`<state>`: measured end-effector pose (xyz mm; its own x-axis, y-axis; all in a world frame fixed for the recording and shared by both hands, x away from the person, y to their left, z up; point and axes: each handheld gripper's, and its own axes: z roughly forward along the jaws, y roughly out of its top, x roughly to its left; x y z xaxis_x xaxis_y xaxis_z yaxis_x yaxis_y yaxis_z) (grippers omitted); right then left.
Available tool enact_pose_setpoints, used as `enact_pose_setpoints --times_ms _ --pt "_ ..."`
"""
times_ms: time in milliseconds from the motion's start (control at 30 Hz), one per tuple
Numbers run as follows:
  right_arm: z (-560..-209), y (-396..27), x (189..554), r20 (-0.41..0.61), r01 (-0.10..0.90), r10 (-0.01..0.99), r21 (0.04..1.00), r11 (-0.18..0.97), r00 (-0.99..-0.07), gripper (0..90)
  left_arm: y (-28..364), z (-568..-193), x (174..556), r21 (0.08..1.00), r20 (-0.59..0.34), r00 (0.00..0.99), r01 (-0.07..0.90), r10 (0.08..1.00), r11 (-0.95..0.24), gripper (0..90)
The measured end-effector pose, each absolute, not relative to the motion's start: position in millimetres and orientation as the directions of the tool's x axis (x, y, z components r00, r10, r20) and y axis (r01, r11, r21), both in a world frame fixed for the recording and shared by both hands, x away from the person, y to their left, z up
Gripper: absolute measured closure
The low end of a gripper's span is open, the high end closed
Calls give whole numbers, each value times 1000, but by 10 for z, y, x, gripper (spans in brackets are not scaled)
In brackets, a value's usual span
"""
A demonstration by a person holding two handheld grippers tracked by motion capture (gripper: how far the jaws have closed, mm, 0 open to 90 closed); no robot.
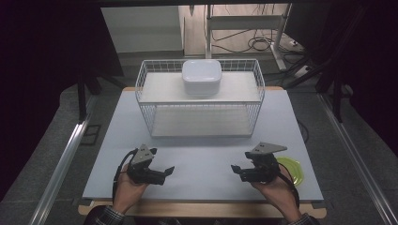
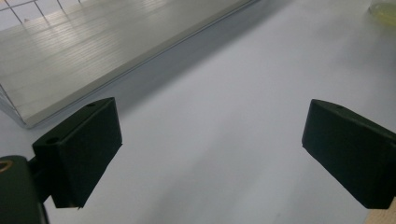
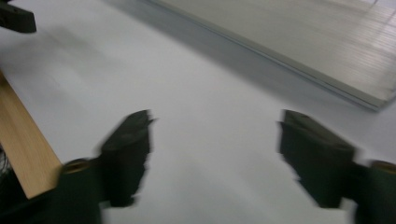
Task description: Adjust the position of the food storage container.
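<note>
High view: left tool (image 1: 170, 169), right tool (image 1: 235, 169) level, tips facing inward.

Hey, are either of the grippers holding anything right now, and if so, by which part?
Nothing is held. The left gripper and the right gripper both stand open over the bare table, with nothing between their jaws.

Right gripper view blurred, fingers (image 3: 128, 158) smeared at their edges, yellow-green dish (image 1: 292, 169) half hidden behind the right gripper (image 1: 241, 170), same dish cut off by the left gripper view's top corner, wire basket (image 1: 141, 89) cropped beside it.
</note>
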<state>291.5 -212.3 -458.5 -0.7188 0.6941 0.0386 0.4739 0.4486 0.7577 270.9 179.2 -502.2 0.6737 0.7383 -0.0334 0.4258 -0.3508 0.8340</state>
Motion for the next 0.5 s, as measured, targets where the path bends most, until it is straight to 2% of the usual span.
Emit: enact_pose_setpoints --times_ms 233,367,500 --pt "-4492 -2422 2868 16 481 743 771 417 -669 726 1779 -5035 2712 830 -33 675 429 737 -356 49" --pt "-4479 -2608 2857 25 503 776 774 384 -631 836 1769 -5040 2714 828 -33 675 432 737 -358 50" --pt "-4495 -2768 2838 33 538 808 762 360 -589 891 1753 -5044 2713 825 -30 676 433 736 -364 51"
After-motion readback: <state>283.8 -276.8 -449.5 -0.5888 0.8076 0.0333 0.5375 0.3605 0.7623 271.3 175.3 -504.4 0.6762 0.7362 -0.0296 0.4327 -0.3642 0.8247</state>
